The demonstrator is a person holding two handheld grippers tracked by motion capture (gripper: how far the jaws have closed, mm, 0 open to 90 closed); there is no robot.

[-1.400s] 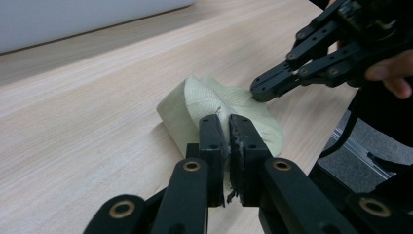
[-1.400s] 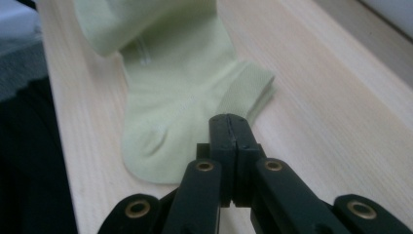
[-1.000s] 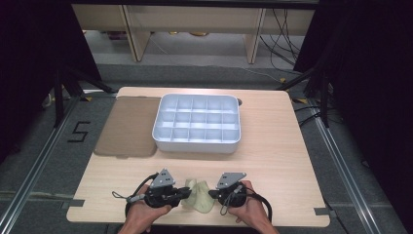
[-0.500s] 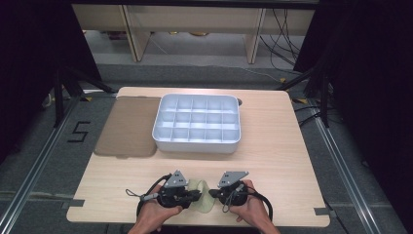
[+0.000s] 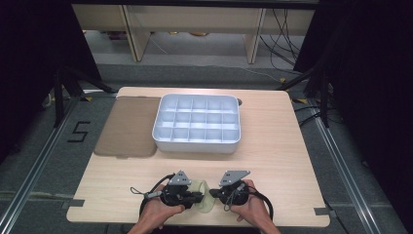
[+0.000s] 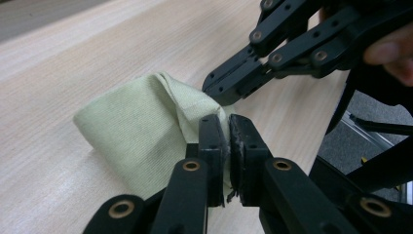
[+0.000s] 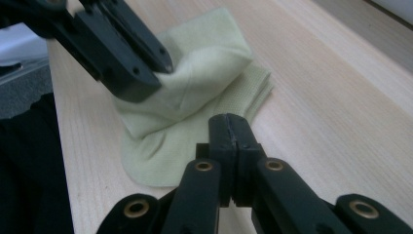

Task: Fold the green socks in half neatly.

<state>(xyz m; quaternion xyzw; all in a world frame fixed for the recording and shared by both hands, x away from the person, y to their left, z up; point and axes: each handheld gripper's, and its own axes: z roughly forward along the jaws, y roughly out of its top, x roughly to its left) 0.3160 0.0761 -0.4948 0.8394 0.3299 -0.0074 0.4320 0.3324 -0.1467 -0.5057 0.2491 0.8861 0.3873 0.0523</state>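
Note:
A pale green cloth (image 5: 207, 204) lies near the table's front edge, between my two grippers. My left gripper (image 6: 227, 129) is shut on a fold of the cloth (image 6: 141, 122) and holds that fold raised off the wood. In the right gripper view the left gripper (image 7: 163, 68) comes in from the upper left with the cloth (image 7: 209, 44) bunched at its tip. My right gripper (image 7: 229, 122) is shut with its tips on the cloth's lower layer at its edge. The two grippers' tips, left (image 5: 199, 197) and right (image 5: 214, 195), almost meet.
A white compartment tray (image 5: 195, 144) stands at the middle of the wooden table (image 5: 272, 161), a brown mat (image 5: 126, 126) flat beside it on the left. Both hands rest at the front edge. Dark floor and rails surround the table.
My left gripper has moved right toward the right gripper, bringing its fold of cloth along, so less cloth shows between them. The right gripper has stayed put.

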